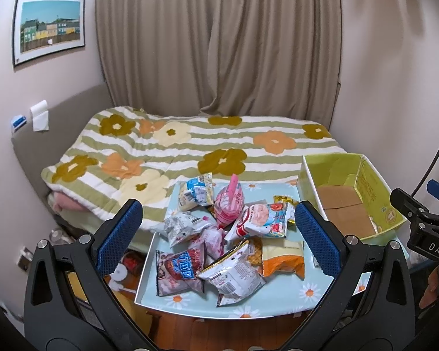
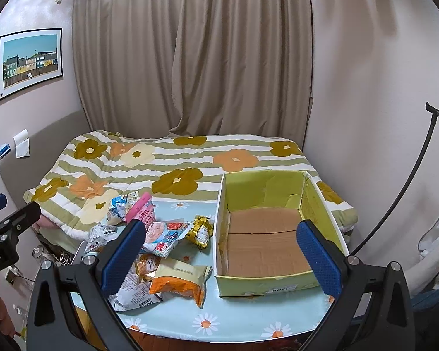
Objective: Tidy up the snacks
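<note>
- I have two grippers up; my left gripper (image 1: 219, 234) has its jaws spread wide and holds nothing, hanging above the near part of the table (image 1: 278, 301).
- My right gripper (image 2: 221, 248) is likewise wide open and holds nothing, its blue pads (image 2: 319, 251) framing the lower middle of its view.
- There is one snack pile (image 1: 219, 239), in the lower centre of the left wrist view; I count about ten packets, though overlap makes the number uncertain.
- Of those I can pick out singly: one pink packet (image 1: 229, 204) standing up at the far side of the pile, one white and blue packet (image 1: 194, 193) to its left, one orange and cream packet (image 1: 282, 259) at the right edge, one gold packet (image 2: 202, 229) near the box.
- In the left wrist view the pile sits between the two open fingers, beyond and below their tips, touching neither.
- There is one box (image 2: 278, 283), green cardboard with a bare brown floor, at right of centre in the right wrist view; no packet lies in it.
- The box lies between the right gripper's fingers and below them; the right pad overlaps its near right corner in the picture.
- In that view the pile lies left of the box, partly behind the left finger; the orange and cream packet is just beside the box's near left corner.
- One bed (image 2: 190, 158) with a flowered cover fills the middle behind the table.
</note>
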Action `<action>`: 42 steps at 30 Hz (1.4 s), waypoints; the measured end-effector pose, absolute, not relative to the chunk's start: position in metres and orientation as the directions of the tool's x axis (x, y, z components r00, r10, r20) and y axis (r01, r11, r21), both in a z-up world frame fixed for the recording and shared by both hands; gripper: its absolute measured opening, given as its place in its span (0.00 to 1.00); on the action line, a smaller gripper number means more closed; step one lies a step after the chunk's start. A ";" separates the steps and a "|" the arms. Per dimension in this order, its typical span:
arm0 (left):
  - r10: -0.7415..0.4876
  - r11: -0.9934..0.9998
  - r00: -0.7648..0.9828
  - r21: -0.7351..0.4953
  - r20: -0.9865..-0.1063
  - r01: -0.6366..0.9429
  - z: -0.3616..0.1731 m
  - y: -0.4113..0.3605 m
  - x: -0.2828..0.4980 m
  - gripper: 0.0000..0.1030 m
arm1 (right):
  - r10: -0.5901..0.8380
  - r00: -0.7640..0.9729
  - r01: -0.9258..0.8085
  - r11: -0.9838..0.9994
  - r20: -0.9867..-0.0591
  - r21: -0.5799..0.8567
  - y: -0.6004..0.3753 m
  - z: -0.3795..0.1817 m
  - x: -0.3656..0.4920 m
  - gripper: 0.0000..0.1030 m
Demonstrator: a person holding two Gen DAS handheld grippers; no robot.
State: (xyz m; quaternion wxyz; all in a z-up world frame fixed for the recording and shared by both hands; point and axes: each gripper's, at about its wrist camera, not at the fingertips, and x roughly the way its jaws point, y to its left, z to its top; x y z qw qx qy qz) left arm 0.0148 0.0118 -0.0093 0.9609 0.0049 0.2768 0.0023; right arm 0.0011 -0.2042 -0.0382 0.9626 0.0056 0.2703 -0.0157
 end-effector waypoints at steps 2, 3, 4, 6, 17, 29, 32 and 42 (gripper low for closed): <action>0.005 1.000 0.847 0.009 -0.532 0.000 -0.010 0.012 0.015 1.00 | -0.030 0.853 0.035 0.999 -0.521 0.001 -0.205 -0.037 0.002 1.00; 0.007 1.000 0.847 0.011 -0.532 -0.002 -0.010 0.012 0.015 1.00 | -0.029 0.853 0.035 0.999 -0.521 0.002 -0.204 -0.038 0.001 1.00; 0.007 1.000 0.847 0.011 -0.532 -0.002 -0.010 0.012 0.015 1.00 | -0.028 0.852 0.034 0.999 -0.522 0.003 -0.204 -0.038 0.002 1.00; 0.006 1.000 0.847 0.008 -0.532 -0.002 -0.009 0.013 0.015 1.00 | -0.028 0.852 0.034 0.999 -0.523 0.002 -0.204 -0.038 0.002 1.00; 0.006 1.000 0.847 0.008 -0.532 -0.002 -0.008 0.013 0.016 1.00 | -0.028 0.853 0.037 0.999 -0.521 0.006 -0.201 -0.040 0.000 1.00; 0.002 1.000 0.844 0.006 -0.537 0.002 -0.008 0.010 0.017 1.00 | -0.027 0.852 0.036 0.999 -0.524 0.009 -0.200 -0.041 -0.001 1.00; 0.002 1.000 0.844 0.007 -0.537 0.002 -0.009 0.010 0.018 1.00 | -0.027 0.852 0.037 0.999 -0.524 0.009 -0.201 -0.041 -0.001 1.00; 0.001 1.000 0.843 0.008 -0.537 0.004 -0.008 0.007 0.018 1.00 | -0.023 0.850 0.035 0.999 -0.526 0.013 -0.202 -0.040 0.000 1.00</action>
